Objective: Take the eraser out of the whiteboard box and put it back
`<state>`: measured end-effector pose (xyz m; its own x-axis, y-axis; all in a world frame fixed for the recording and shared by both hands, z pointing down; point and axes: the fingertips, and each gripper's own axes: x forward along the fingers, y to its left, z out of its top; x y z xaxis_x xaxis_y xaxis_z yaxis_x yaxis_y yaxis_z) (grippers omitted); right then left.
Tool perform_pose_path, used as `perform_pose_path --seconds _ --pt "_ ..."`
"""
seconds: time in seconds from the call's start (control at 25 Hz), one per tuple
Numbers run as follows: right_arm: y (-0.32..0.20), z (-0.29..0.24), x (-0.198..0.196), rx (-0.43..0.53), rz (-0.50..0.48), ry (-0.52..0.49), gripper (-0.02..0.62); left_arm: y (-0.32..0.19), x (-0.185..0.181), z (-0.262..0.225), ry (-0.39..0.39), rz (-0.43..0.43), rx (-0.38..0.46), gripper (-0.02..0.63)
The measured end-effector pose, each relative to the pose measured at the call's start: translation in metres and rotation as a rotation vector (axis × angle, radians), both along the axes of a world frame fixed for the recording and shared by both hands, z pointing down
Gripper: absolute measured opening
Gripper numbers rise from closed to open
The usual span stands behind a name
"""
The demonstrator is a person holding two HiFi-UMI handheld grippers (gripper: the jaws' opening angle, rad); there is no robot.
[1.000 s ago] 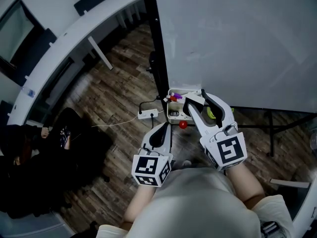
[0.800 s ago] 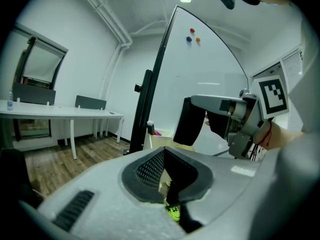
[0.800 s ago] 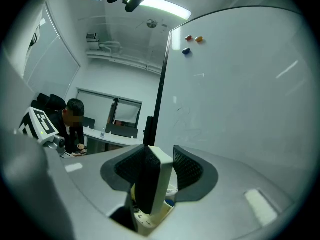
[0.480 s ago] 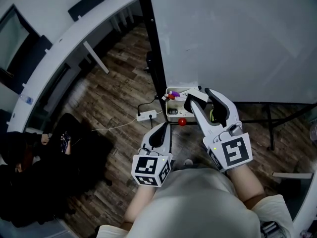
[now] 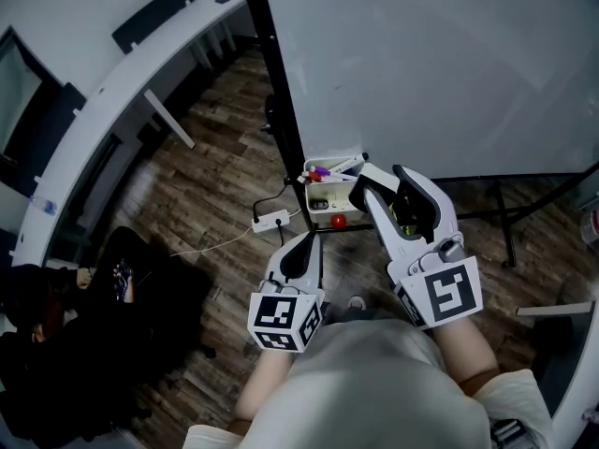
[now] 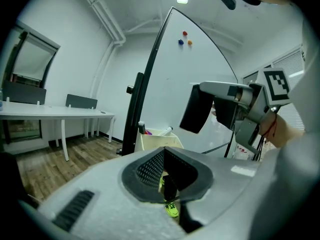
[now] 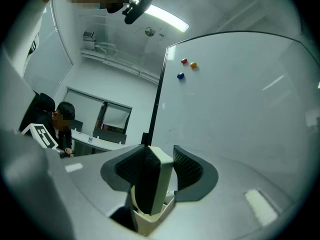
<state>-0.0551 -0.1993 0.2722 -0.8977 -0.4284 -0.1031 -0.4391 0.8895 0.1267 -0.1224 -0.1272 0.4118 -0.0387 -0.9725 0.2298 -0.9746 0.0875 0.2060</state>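
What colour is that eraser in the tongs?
The eraser has a black face and white back; clearest in the right gripper view.

In the head view the right claw [image 5: 382, 185] covers one side of the whiteboard box [image 5: 321, 211], and its contents are too small to name; in the right gripper view the claw's body hides the lower end of the eraser [image 7: 152, 176]

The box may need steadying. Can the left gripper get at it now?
Probably yes: the left gripper points at the box with nothing between, and the right gripper holds the eraser clear of that path.
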Motion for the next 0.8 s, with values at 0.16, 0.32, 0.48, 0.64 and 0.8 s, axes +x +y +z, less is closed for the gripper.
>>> perform_pose_path --seconds 0.16,0.32,0.48,0.64,0.8 --pt "0.009 -0.005 0.013 0.004 0.036 -0.005 0.187 0.005 0.007 -0.003 0.001 0.028 0.004 0.0" --pt "0.017 -0.008 0.025 0.008 0.072 -0.009 0.187 0.01 0.014 -0.005 0.005 0.057 0.007 0.0" --pt "0.024 -0.008 0.036 0.003 0.107 -0.009 0.187 0.015 0.022 -0.005 0.006 0.085 0.006 0.0" --pt "0.033 -0.009 0.044 0.001 0.131 -0.01 0.187 0.022 0.028 -0.006 0.007 0.107 0.004 0.001" --pt "0.039 -0.007 0.048 -0.006 0.15 -0.012 0.187 0.026 0.03 -0.005 0.008 0.125 0.001 0.0"
